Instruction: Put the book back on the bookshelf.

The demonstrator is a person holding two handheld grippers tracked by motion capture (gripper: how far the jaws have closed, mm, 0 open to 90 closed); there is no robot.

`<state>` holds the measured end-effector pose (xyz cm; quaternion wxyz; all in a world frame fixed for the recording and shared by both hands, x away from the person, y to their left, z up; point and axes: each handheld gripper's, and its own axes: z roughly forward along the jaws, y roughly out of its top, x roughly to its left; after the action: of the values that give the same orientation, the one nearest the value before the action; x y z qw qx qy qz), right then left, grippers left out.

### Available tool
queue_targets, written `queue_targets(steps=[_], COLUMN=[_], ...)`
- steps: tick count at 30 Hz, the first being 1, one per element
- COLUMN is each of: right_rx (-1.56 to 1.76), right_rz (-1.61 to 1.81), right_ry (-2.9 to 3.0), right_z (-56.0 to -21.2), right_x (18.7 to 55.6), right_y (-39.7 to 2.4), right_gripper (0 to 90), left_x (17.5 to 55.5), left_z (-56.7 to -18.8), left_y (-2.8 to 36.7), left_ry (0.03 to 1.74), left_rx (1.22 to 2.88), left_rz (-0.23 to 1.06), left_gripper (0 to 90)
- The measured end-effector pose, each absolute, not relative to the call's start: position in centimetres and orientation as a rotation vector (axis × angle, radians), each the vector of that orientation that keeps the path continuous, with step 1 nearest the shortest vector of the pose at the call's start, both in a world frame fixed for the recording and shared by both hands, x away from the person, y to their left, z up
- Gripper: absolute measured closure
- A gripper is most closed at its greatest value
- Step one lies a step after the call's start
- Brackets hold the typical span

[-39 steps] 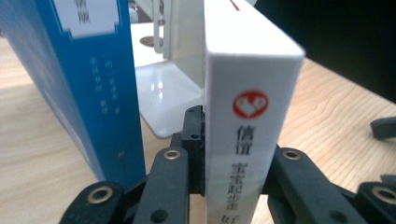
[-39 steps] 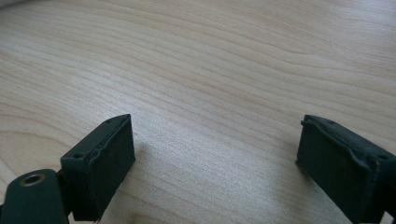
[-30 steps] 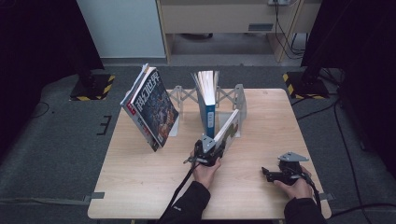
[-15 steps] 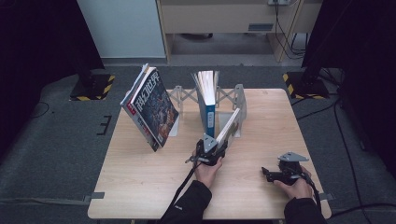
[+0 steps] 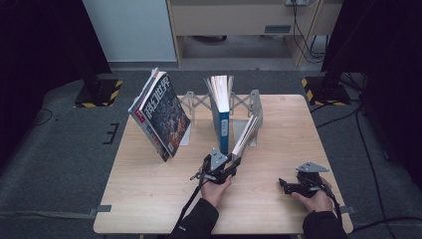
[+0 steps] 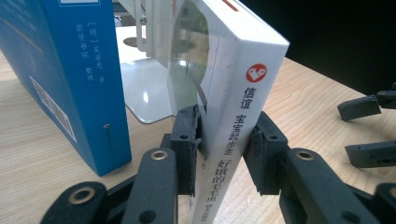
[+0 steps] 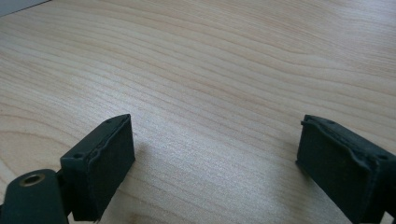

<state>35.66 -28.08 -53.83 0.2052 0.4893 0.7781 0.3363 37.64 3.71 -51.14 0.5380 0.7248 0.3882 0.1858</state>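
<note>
A dark room with grey carpet surrounds the pale wooden surface, where a metal book rack stands toward the far edge. A magazine with a dark illustrated cover leans at the rack's left end, an upright blue book stands in the middle, and a white book tilts against the rack beside it. The left gripper has its jaws around the white book's lower spine, having just eased open; the left pad touches and the right stands barely clear. The book's foot is cut off. Its spine reads 信谊 by a red logo. The right gripper rests on the surface, jaws spread wide.
</note>
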Motion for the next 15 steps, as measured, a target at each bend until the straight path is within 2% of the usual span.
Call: queue_targets(steps=[15], right_rx=[1.361], right_rz=[0.938], right_ry=[2.169], right_z=[-53.8], right_x=[35.7], right_y=[-28.1], right_gripper=[11.4], left_x=[38.8], left_z=[-51.0], left_y=[1.5], left_ry=[0.935], left_rx=[1.717], left_rz=[0.401], left_gripper=[65.6])
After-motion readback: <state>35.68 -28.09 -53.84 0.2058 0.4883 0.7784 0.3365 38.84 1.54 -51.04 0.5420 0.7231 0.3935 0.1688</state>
